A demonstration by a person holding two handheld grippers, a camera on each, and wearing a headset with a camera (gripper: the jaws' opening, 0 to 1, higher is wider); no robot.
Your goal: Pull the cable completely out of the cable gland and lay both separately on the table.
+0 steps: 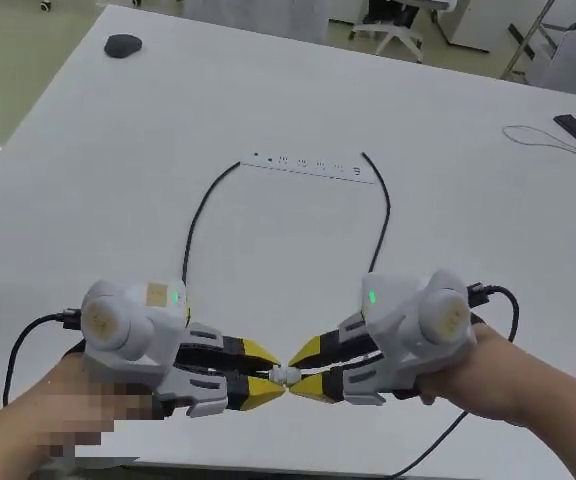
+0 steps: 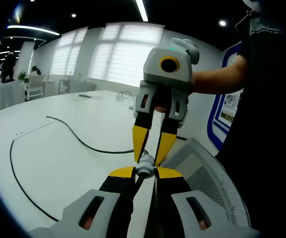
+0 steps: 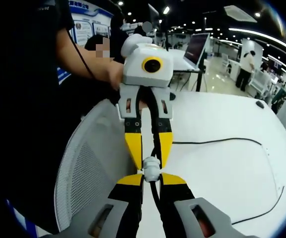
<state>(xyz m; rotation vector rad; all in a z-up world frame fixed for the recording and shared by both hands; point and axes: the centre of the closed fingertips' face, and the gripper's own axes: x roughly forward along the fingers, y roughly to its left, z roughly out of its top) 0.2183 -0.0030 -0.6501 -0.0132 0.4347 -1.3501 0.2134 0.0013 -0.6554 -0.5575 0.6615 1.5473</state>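
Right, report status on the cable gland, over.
Left gripper shut on cable gland, right gripper shut on cable, fingers tip to tip. Cable not yet out. Rest of cable looped on table, nothing blocking.

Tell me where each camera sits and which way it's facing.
Head view: on the headset, looking down at the table; hands hold the left gripper and right gripper.
Left gripper view: rides the left gripper, faces the right gripper; own jaws, a forearm.
Right gripper view: mirrors that, facing the left gripper; own jaws straddle the cable; an arm.
Shared: the cable gland between the tips.
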